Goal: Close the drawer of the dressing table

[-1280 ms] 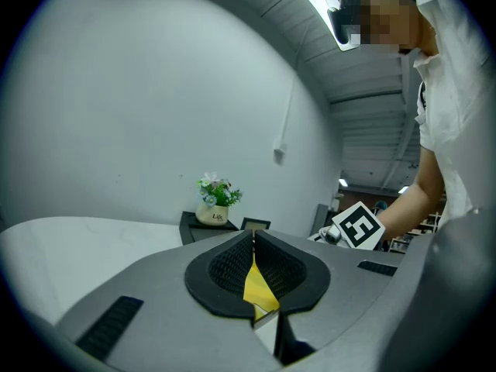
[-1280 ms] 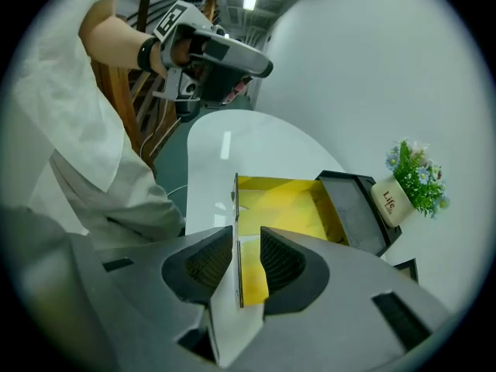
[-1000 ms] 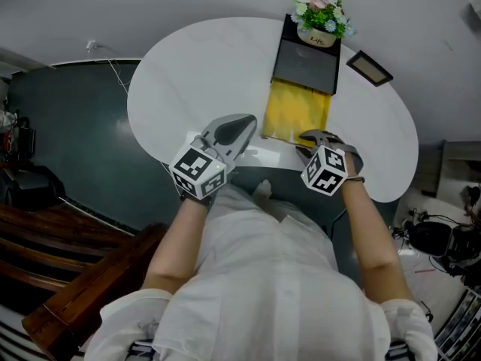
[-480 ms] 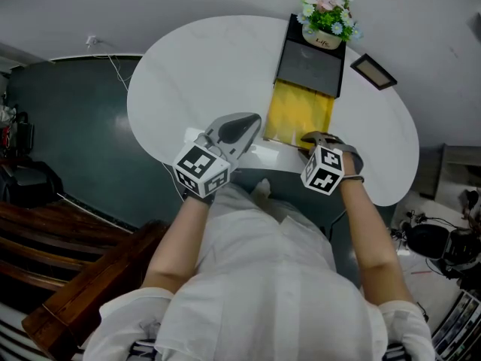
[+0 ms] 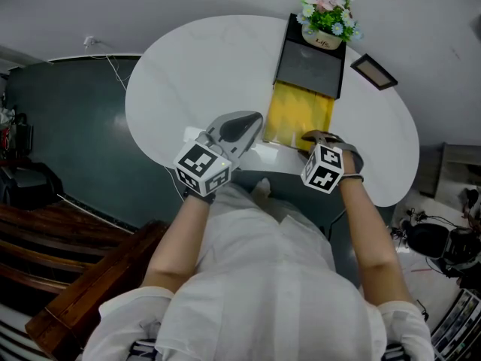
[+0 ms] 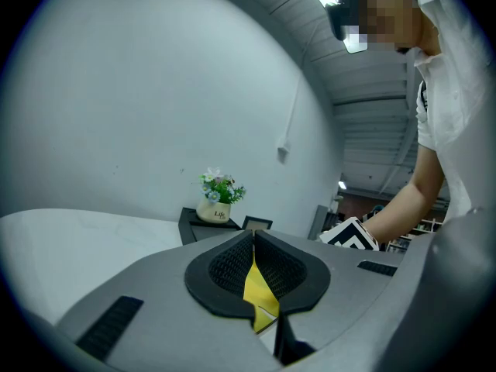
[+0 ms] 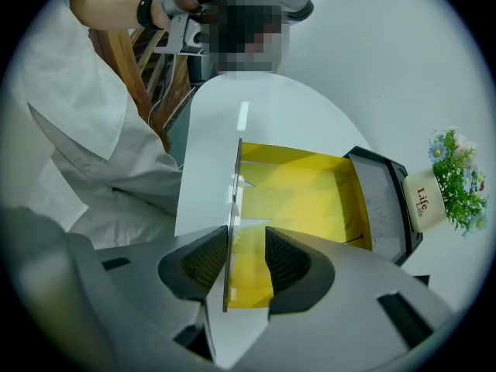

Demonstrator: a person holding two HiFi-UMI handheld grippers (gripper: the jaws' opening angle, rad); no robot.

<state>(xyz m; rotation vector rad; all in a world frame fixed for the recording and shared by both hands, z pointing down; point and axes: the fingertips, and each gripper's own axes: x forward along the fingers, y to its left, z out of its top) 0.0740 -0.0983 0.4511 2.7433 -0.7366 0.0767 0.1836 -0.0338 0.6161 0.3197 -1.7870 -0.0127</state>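
Right gripper point(image 7: 246, 242) released: jaws apart, straddling the drawer's clear front panel point(image 7: 230, 208). In the right gripper view the panel sits close against the 9 o'clock jaw, contact unclear. The 3 o'clock jaw stands off it, over the yellow inside.

Left gripper point(image 6: 253, 244) clenched, pads together, nothing held. Only a sliver of yellow shows through below the tips. In the head view it's at 9 o'clock from the right gripper, tip near the drawer's front corner, over the near edge of the surface point(image 5: 195, 74).

Drawer point(image 5: 297, 113) is open, pulled out toward the person from the dark box point(image 5: 308, 66), at 12 o'clock from the right gripper. Its front end reaches the near edge of the surface, between the two grippers.

The box is at the far side of the white surface. A flower pot point(image 5: 325, 22) stands on the box's far end. A frame point(image 5: 370, 68) is at 3 o'clock from the box, apart from it. A white shirt point(image 5: 263, 277) is at 6 o'clock, with a forearm running up to each gripper.
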